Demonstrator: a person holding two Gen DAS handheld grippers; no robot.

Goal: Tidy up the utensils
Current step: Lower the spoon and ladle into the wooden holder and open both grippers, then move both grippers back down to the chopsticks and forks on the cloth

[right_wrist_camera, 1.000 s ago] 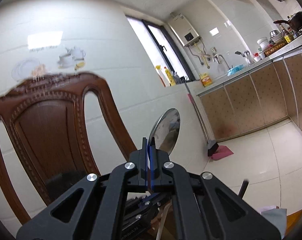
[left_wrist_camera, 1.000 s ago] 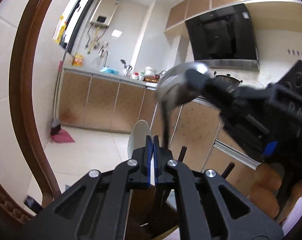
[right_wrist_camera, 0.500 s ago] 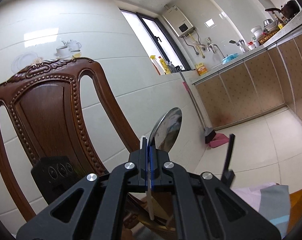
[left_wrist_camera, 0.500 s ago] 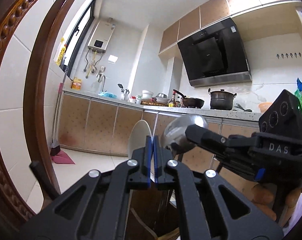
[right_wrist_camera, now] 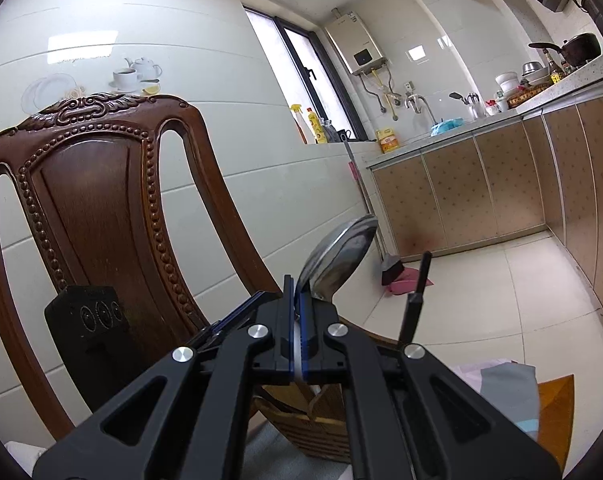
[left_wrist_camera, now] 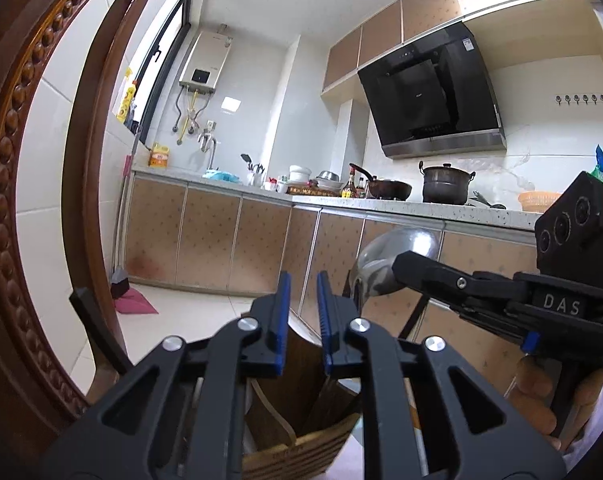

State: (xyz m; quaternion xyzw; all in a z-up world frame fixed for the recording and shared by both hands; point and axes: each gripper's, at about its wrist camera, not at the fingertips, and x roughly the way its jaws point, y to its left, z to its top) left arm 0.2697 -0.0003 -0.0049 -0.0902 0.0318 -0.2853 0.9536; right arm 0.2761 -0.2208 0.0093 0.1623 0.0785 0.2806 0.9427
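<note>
Carved wooden chair (right_wrist_camera: 101, 216), tiled kitchen wall (right_wrist_camera: 261, 152)

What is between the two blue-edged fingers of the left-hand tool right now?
Nothing: the left gripper, whose jaws have just been opening, shows an empty gap in its own view, the wooden holder below.

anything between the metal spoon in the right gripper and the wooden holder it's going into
Nothing visible blocks it. The right gripper holds the metal spoon upright directly above the wooden utensil holder. The left gripper, jaws just opened and empty, hovers over the same holder, close beside the spoon.
</note>
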